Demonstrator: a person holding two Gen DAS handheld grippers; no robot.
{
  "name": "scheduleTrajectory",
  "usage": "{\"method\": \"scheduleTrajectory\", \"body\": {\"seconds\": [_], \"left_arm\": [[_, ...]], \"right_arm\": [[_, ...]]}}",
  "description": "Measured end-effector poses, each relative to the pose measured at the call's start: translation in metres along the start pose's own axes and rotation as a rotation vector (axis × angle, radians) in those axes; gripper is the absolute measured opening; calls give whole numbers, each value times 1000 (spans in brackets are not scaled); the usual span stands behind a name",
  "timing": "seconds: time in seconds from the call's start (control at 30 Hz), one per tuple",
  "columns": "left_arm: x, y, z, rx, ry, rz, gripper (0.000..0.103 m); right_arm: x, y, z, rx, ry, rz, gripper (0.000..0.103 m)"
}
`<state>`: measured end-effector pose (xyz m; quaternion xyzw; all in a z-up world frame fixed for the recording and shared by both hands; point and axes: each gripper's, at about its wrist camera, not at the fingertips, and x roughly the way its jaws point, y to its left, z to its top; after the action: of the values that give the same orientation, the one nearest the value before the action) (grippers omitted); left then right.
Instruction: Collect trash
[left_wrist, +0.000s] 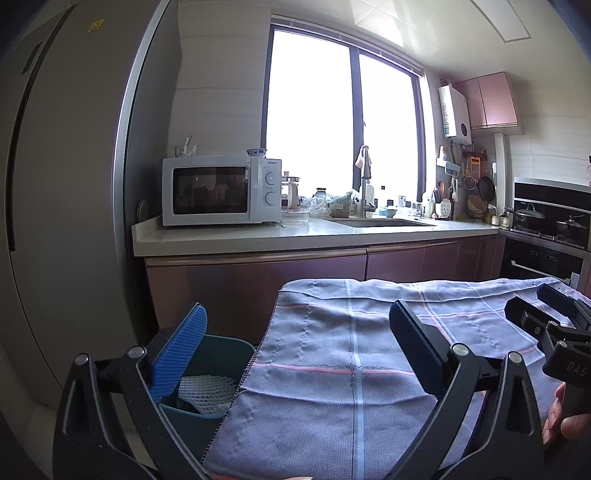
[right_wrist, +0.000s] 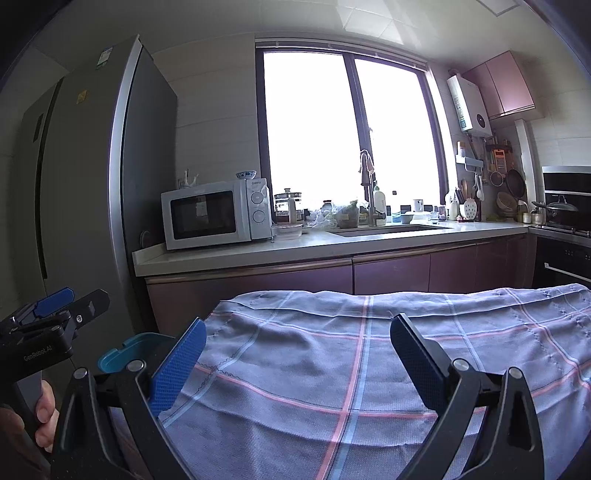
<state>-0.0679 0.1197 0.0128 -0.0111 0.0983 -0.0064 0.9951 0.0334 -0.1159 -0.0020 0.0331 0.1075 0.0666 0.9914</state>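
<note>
Both claws hover above the cloth-covered counter, each one spread wide and gripping nothing; the left claw hangs over the counter's left edge, its blue-padded finger out above the teal bin, its other finger over the checked cloth; the right claw sits over the middle of the cloth, jaws equally far apart; in the left wrist view the right claw shows at the far right, a hand on its handle; in the right wrist view the left claw shows at the far left, fingers apart, a hand wrapped round the grip; the trash, a white foam net, lies inside the bin just beside the counter's left edge; the cloth itself carries no objects; beyond stand the microwave, the sink beneath a bright window, and a tall grey fridge on the left.
</note>
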Motion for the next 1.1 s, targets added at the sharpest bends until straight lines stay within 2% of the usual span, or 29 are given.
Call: {"method": "scheduleTrajectory", "body": {"seconds": [1.1], "left_arm": [[4, 1, -1, 5, 3, 8, 97]], "right_arm": [[-2, -3, 2, 10, -1, -27, 96]]}}
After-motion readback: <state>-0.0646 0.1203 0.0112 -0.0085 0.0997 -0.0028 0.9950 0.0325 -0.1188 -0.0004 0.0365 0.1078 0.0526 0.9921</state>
